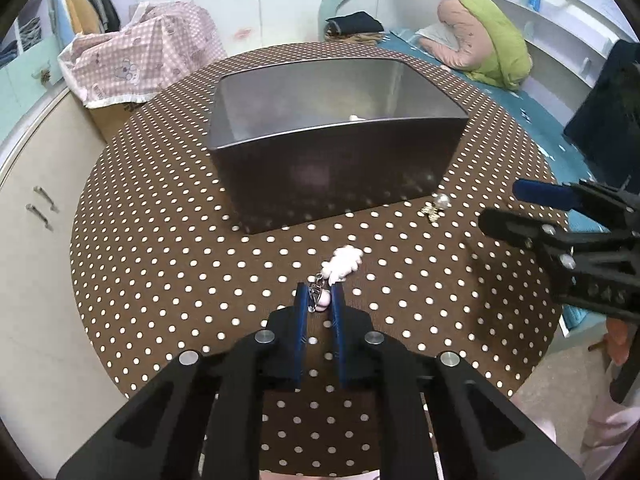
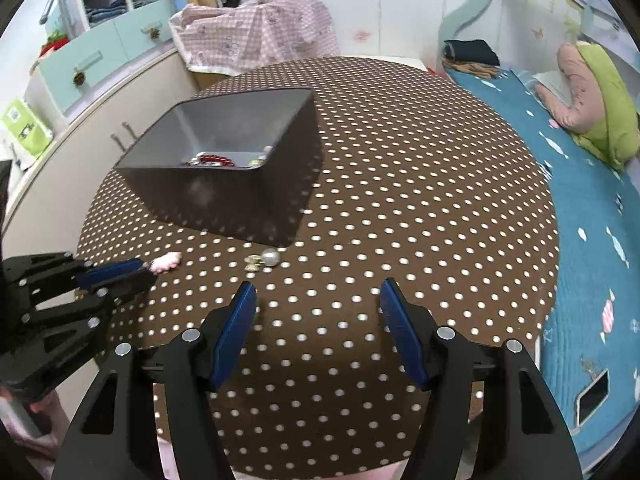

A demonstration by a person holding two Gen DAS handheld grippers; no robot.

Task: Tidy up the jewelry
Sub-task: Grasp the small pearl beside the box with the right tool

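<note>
Table (image 1: 168, 264): round, brown cloth with white dots.
Metal box (image 1: 320, 168): mid-table, red beads (image 2: 212, 159) inside.
Left gripper (image 1: 320, 294): closed on pink charm's clasp (image 1: 318, 292); charm lies on cloth.
Right gripper (image 2: 318, 292): spread wide, holding nothing.
Pearl earring (image 2: 266, 260): beside the box.
Room: blue bed (image 2: 580, 220), pale cabinets (image 1: 36, 208).

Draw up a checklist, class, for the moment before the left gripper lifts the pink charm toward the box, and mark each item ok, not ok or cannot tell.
1. Left gripper closed on the pink charm: ok.
2. Grip is firm enough to lift: cannot tell.
3. Box is open on top: ok.
4. Room is left inside, beside the red beads: ok.
5. Right gripper is open and off to the side: ok.
6. Pearl earring lies clear of the charm's path: ok.
</note>
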